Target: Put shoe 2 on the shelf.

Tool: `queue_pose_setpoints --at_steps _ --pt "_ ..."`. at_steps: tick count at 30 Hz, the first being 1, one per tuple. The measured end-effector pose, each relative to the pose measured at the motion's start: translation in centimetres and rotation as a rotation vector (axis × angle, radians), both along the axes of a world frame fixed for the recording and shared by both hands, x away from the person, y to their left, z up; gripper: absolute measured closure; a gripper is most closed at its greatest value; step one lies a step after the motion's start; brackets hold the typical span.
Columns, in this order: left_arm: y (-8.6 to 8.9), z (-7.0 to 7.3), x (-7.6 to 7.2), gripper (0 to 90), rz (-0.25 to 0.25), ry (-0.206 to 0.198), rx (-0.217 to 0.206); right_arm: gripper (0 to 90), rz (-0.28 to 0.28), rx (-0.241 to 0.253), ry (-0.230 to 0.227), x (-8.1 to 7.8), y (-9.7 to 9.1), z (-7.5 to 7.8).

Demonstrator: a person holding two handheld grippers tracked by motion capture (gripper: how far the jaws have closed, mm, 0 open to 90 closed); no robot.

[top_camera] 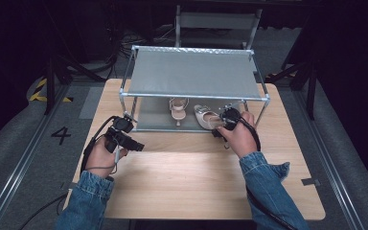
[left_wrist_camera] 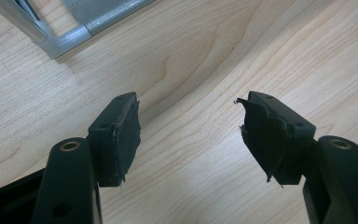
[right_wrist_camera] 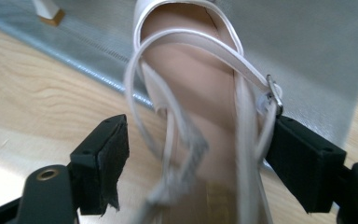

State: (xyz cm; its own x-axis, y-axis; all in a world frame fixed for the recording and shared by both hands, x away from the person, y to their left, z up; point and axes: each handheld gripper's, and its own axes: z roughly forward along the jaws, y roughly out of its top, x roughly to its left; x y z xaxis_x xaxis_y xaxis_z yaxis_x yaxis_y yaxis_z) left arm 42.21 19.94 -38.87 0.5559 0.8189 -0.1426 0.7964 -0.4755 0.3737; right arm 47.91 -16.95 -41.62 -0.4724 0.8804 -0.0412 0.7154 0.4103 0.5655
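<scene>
We start at the left of the shoe rack [top_camera: 194, 74], where the left gripper [top_camera: 124, 136] sits just in front of the rack's front-left leg, over the wooden table [top_camera: 187, 177]. In the left gripper view its jaws stand well apart with bare tabletop between the pads [left_wrist_camera: 121, 135] — nothing held, nothing touched — and the rack's corner tube [left_wrist_camera: 70, 39] lies just ahead. The left hand [top_camera: 100, 155] grips the tool from behind, the denim-sleeved forearm coming up from the table's near edge, the gripper angled toward the rack. Moving right, a pale heeled sandal [top_camera: 178, 110] stands on the rack's lower shelf, under the grey top. Just beside it lies a second sandal [top_camera: 206, 117], its heel end reaching over the shelf's front edge. The right gripper [top_camera: 223, 127] is at that heel — in the right gripper view the jaws are spread wide around the sandal's straps [right_wrist_camera: 186, 140], one pad [right_wrist_camera: 303, 158] against the buckle strap, the other standing clear, so the hold is slack. The right hand [top_camera: 239, 136] reaches in toward the rack's front-right leg.
</scene>
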Motion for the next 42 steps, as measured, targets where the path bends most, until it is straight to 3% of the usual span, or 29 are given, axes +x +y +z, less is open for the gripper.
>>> queue_pose_setpoints --at_steps 3,6,10,15,21,25,29,34,42 --pt "-0.1 0.0 0.0 36.2 -0.002 0.000 0.003 21.0 0.011 -0.001 -0.047 -1.1 -0.7 1.0" --pt "-0.3 -0.1 0.0 36.2 0.004 -0.004 0.001 21.5 0.008 0.001 -0.067 -2.7 -1.6 2.5" --pt "-0.3 -0.1 0.0 36.1 -0.009 -0.004 0.013 21.6 0.009 -0.008 -0.069 -4.2 -2.4 3.3" --pt "-0.3 0.0 -0.1 36.1 0.001 -0.003 0.007 24.2 0.015 -0.019 -0.042 -6.5 -3.3 3.7" --pt "-0.1 -0.2 -0.2 36.1 0.008 -0.001 0.006 25.9 0.001 -0.055 0.030 -8.1 -4.1 2.6" --pt "0.0 -0.1 -0.2 36.1 0.005 0.001 0.003 27.4 0.007 -0.060 0.068 -8.0 -4.4 1.2" --pt "-0.1 -0.1 -0.1 36.1 -0.003 0.001 0.017 29.7 0.013 -0.034 0.064 -7.3 -4.4 -0.2" --pt "-0.1 -0.2 0.0 36.1 0.001 0.006 0.006 34.8 0.026 -0.008 0.037 -6.4 -4.1 -1.3" --pt "-0.4 -0.4 0.1 35.8 -0.007 0.010 0.016 50.2 0.051 0.013 -0.013 -4.7 -4.1 -3.3"
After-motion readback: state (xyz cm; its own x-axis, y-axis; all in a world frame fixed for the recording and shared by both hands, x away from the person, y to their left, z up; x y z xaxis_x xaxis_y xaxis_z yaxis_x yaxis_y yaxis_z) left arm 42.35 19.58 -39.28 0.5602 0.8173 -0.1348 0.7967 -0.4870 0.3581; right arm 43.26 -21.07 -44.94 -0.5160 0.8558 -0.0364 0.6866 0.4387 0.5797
